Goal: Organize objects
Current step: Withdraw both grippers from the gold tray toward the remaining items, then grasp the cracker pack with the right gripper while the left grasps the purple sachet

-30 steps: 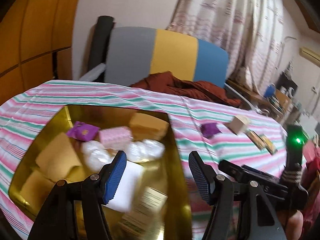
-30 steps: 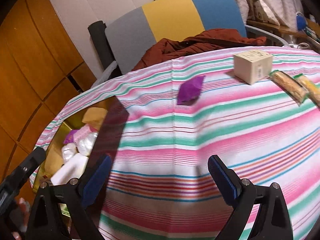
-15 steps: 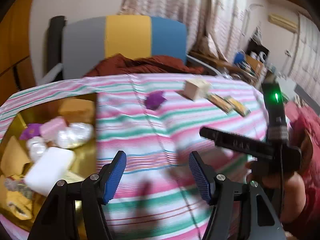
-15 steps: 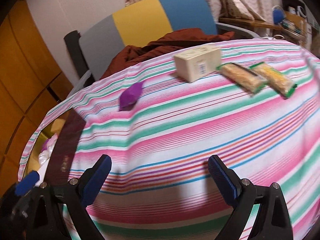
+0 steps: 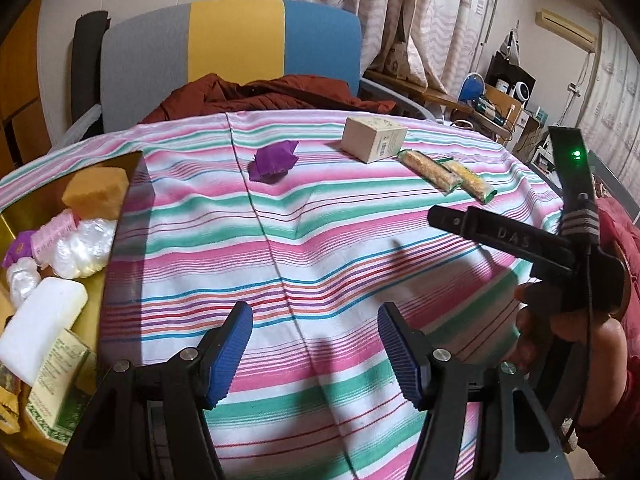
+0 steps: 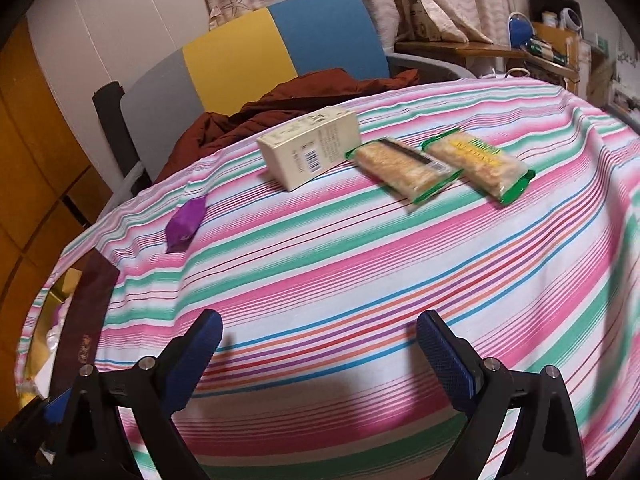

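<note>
On the striped tablecloth (image 5: 320, 240) lie a purple packet (image 5: 273, 159) (image 6: 186, 223), a cream box (image 5: 374, 139) (image 6: 310, 147) and two snack bars (image 5: 430, 167) (image 5: 470, 176) (image 6: 400, 168) (image 6: 480, 164). A gold box (image 5: 92, 316) at the left holds a yellow sponge (image 5: 96, 194), a white bar (image 5: 42, 328), wrapped items and a green carton (image 5: 58, 392). My left gripper (image 5: 316, 354) is open and empty over the cloth. My right gripper (image 6: 320, 356) is open and empty, short of the snack bars; its body shows in the left wrist view (image 5: 520, 244).
A chair (image 5: 236, 52) with grey, yellow and blue back stands behind the table, a rust-red garment (image 5: 260, 96) on it. A dark lid edge (image 6: 86, 320) of the gold box is at left. Cluttered shelves (image 5: 500, 96) and curtains are at the right.
My left gripper swung right, away from the gold box, to over the cloth. My right gripper moved closer to the cream box and snack bars. Both stayed open.
</note>
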`<state>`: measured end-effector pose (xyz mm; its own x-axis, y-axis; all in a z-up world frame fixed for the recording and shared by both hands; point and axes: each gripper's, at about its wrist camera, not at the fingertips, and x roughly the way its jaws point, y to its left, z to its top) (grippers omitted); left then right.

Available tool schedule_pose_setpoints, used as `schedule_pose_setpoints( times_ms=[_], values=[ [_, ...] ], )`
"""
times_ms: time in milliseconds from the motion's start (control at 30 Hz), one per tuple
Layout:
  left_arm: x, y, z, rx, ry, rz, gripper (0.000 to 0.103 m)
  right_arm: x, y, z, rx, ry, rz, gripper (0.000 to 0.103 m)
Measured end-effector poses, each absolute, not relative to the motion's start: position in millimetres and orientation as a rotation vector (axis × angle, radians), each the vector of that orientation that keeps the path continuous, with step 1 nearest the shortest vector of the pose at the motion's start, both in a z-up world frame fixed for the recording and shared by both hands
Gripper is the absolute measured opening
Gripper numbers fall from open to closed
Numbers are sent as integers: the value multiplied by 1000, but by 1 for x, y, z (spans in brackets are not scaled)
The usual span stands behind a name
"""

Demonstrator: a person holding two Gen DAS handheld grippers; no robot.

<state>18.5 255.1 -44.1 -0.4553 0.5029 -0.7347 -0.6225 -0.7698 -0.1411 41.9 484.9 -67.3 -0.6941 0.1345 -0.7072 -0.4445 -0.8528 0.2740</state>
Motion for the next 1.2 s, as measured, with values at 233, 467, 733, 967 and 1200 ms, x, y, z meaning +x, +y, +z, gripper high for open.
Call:
schedule_pose_setpoints(
  times_ms=[233,467,733,967,1200],
  values=[
    [15,272,-48,-1064,204,2211,66,39,507,-68,-1021,584,2530,99],
    [17,288,-50,-1057,232,2191,66,39,526,-71,-1017,565,2508,99],
    [17,296,-53,-1056,241,2184,66,29,548,-70,-1024,499,2500,99],
    [18,298,-55,-1067,242,2180,66,-3,579,-52,-958,444,2527,99],
    [19,298,-52,-1061,254,2183,70,-55,590,-62,-1031,397,2568,94]
  ],
)
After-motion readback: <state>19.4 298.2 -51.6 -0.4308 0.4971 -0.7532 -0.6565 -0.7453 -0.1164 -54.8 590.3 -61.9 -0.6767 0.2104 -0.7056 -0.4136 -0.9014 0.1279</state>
